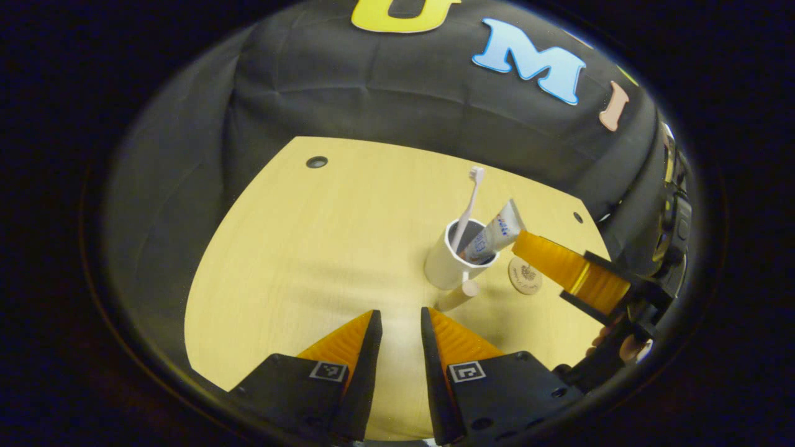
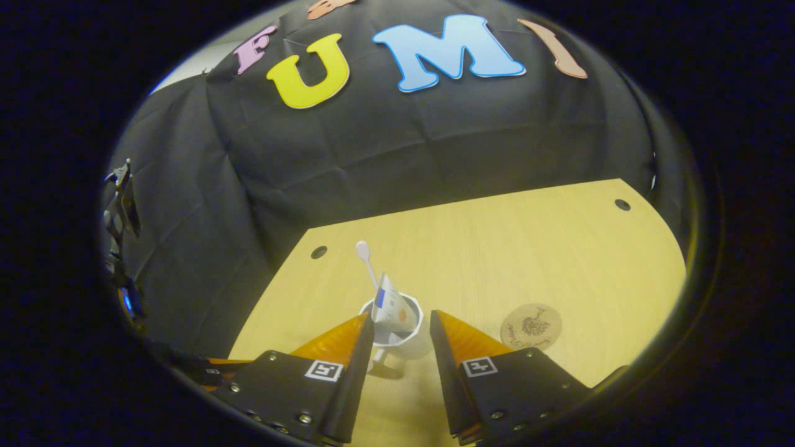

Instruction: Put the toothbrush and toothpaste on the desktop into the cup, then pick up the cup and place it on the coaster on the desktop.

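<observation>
pale yellow wooden tabletop (image 2: 559, 248) backed by black cloth wall (image 2: 404, 143), white cylindrical cup (image 1: 448, 264) holding a white toothbrush (image 1: 470, 198) and a white-and-blue toothpaste tube (image 1: 497, 234), round wooden coaster (image 2: 531, 326) just beside it, left tongs (image 1: 400, 326) slightly apart and gripping nothing, right tongs (image 2: 400, 332) open around the cup, not touching

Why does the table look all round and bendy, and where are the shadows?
In the left gripper view the fisheye lens bends the table edge into a curve, and a soft shadow lies left of the cup. In the right gripper view the table edge bows too, and a dark shadow sits under the cup between the right claw's fingers.
</observation>
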`<state>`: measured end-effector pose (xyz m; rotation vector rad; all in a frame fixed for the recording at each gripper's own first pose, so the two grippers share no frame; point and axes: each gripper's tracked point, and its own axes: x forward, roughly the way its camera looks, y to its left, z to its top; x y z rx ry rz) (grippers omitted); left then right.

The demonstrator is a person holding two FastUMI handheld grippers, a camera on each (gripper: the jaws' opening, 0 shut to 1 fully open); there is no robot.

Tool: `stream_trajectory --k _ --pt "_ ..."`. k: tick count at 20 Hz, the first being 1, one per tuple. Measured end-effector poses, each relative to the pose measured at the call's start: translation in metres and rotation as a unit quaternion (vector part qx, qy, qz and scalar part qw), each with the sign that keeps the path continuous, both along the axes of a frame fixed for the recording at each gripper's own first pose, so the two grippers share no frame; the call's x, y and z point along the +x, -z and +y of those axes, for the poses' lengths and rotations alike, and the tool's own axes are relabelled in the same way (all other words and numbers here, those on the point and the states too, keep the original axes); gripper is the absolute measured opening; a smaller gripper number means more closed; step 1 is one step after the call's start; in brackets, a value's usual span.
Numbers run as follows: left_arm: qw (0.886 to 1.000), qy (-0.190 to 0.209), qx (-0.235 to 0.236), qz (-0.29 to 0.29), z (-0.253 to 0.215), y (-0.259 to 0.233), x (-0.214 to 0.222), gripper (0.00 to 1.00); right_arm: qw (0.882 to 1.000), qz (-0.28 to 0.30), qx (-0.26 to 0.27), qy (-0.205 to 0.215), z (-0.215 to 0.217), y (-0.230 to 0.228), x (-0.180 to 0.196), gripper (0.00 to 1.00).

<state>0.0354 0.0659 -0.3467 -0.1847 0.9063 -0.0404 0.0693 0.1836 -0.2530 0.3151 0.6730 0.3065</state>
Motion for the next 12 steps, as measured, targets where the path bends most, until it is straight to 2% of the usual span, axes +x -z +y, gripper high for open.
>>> stream_trajectory --k 3,6,9,12 --pt "0.999 0.030 -0.011 0.007 -0.018 -0.005 0.006 0.49 1.000 0.006 0.003 0.018 -0.032 -0.003 -0.017 0.55" --pt "0.998 0.057 -0.025 0.025 -0.037 -0.008 0.014 0.63 0.999 0.018 -0.001 0.050 -0.072 0.005 -0.031 0.55" --pt "0.995 0.084 -0.023 0.055 -0.051 -0.002 0.021 0.64 0.995 0.037 0.000 0.091 -0.111 0.015 -0.047 0.55" --pt "0.992 0.107 0.005 0.067 -0.058 0.006 0.034 0.63 0.990 0.051 0.001 0.130 -0.146 0.023 -0.062 0.55"
